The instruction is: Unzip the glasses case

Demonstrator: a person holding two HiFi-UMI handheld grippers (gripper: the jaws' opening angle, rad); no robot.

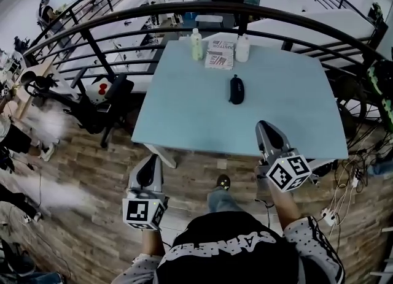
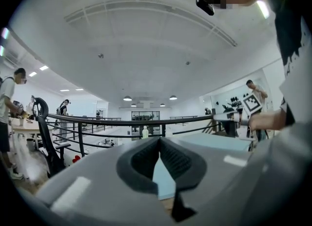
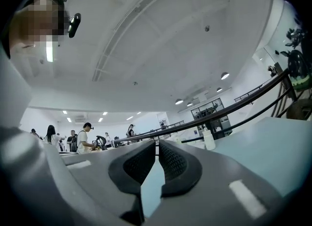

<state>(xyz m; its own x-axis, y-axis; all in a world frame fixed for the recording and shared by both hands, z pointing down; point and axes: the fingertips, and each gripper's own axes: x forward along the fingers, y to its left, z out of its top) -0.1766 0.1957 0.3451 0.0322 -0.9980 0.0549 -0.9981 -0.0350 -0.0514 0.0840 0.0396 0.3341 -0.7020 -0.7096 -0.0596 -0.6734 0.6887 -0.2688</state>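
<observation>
left claw (image 1: pixel 150 161) and right claw (image 1: pixel 266 128): both pinched closed on nothing, pointing level, the right tip at the near edge of the table (image 1: pixel 184 126), the left short of it. glasses case (image 1: pixel 236 89): dark oval pouch lying flat well ahead of the right claw and ahead-right of the left, apart from both; probably light, semi-stiff and apt to slide, so pin the body with one claw and pinch the zip pull with the other. zip pull and zip line: too small to make out in the head view; case not discernible in either gripper view.
</observation>
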